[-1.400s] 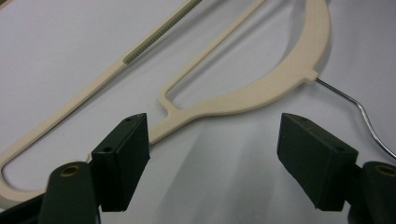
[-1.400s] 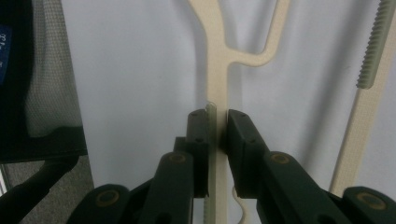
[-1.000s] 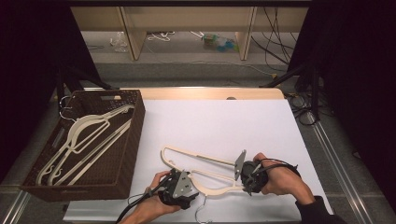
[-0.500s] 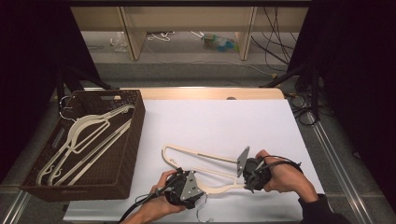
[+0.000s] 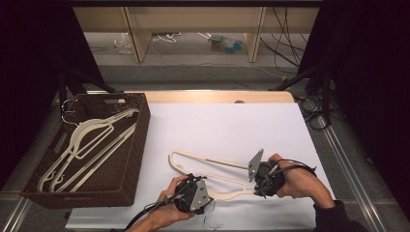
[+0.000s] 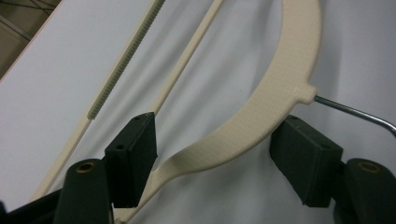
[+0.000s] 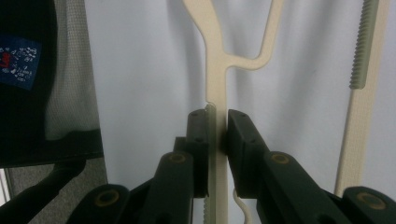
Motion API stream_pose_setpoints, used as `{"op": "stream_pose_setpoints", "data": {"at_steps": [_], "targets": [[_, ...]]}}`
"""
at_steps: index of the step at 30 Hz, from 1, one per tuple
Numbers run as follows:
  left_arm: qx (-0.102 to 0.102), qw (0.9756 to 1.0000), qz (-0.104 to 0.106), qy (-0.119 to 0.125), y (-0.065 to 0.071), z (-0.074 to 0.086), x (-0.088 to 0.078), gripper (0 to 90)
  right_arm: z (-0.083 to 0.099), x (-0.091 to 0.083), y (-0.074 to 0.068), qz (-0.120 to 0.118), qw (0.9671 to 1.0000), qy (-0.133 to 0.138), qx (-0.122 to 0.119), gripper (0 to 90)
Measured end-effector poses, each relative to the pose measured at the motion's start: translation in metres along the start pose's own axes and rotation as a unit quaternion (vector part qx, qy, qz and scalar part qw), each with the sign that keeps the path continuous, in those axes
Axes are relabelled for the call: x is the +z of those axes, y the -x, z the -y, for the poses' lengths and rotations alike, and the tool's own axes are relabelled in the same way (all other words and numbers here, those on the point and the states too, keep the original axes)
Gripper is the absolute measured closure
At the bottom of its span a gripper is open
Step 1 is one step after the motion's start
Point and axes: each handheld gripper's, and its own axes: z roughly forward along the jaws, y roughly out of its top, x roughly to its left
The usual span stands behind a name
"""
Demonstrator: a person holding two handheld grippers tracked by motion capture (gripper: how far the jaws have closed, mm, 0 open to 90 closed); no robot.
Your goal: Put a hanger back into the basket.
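So the cream hanger (image 5: 212,170) lies flat on the white desk (image 5: 227,125), right gripper (image 7: 216,126) jaws clamped on its arm. Left gripper (image 6: 212,154) jaws, just closing, straddle the neck by the hook (image 6: 355,113) but aren't pinching yet. I'd centre the neck before squeezing, then lift both ends level toward the basket (image 5: 130,159).

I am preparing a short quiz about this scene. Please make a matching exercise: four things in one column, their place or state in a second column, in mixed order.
Things:
1. left gripper
2. right gripper
3. basket
4. hanger on the sheet

States:
A. dark woven, holds cream hangers
B. shut on a thin cream arm
C. lies on the white sheet, metal hook near the person
D. jaws apart around the curved neck, just been closing

Pairs: 1-D, 2-B, 3-A, 4-C
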Motion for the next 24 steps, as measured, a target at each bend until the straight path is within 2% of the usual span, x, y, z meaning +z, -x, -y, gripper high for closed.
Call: {"op": "stream_pose_setpoints", "data": {"at_steps": [1,2,6,7,9,10,12,13,14,16,17,18,20,22,24], "targets": [[0.008,1.0000,-0.001,0.003,0.000,0.000,0.000,35.9,0.000,0.000,0.001,0.002,1.0000,0.001,-0.003,79.5],[0.006,1.0000,0.002,0.003,0.000,-0.001,0.001,36.6,0.001,0.000,0.001,-0.001,1.0000,0.002,0.003,79.5],[0.036,0.9991,0.006,0.023,0.000,-0.004,0.001,45.1,0.004,0.001,0.003,-0.006,0.9999,0.005,0.007,79.5],[0.038,0.9988,0.016,0.026,0.000,-0.004,0.001,49.0,0.005,0.001,0.003,-0.007,0.9999,0.007,0.006,79.4],[0.053,0.9978,0.014,0.037,-0.001,-0.006,-0.001,53.9,0.005,0.000,0.002,-0.009,0.9999,0.009,0.005,79.4],[0.059,0.9972,0.024,0.040,-0.001,-0.008,-0.001,59.0,0.006,0.000,0.003,-0.009,0.9999,0.013,0.006,79.4],[0.063,0.9967,0.030,0.041,-0.003,-0.010,-0.002,61.5,0.008,-0.001,0.004,-0.009,0.9998,0.016,0.006,79.4],[0.072,0.9959,0.027,0.047,-0.005,-0.012,-0.004,62.8,0.008,-0.001,0.004,-0.010,0.9998,0.017,0.006,79.4],[0.064,0.9961,0.035,0.049,-0.006,-0.013,-0.005,63.5,0.009,-0.001,0.005,-0.010,0.9997,0.019,0.005,79.4],[0.070,0.9954,0.036,0.055,-0.009,-0.016,-0.008,66.0,0.011,-0.001,0.005,-0.012,0.9997,0.020,0.007,79.6],[0.078,0.9949,0.030,0.056,-0.010,-0.018,-0.010,67.5,0.011,-0.001,0.006,-0.015,0.9996,0.022,0.005,79.7],[0.089,0.9943,0.029,0.051,-0.011,-0.021,-0.012,68.9,0.011,-0.002,0.005,-0.013,0.9997,0.021,0.007,88.7],[0.104,0.9931,0.026,0.048,-0.010,-0.027,-0.014,72.9,0.011,-0.006,0.006,-0.020,0.9984,0.052,0.003,90.0],[0.119,0.9918,0.026,0.040,-0.010,-0.032,-0.017,75.1,0.012,-0.011,0.005,-0.021,0.9983,0.054,-0.002,90.0],[0.124,0.9912,0.026,0.035,-0.012,-0.037,-0.020,77.3,0.016,-0.014,0.005,-0.012,0.9982,0.059,0.007,90.0]]}}
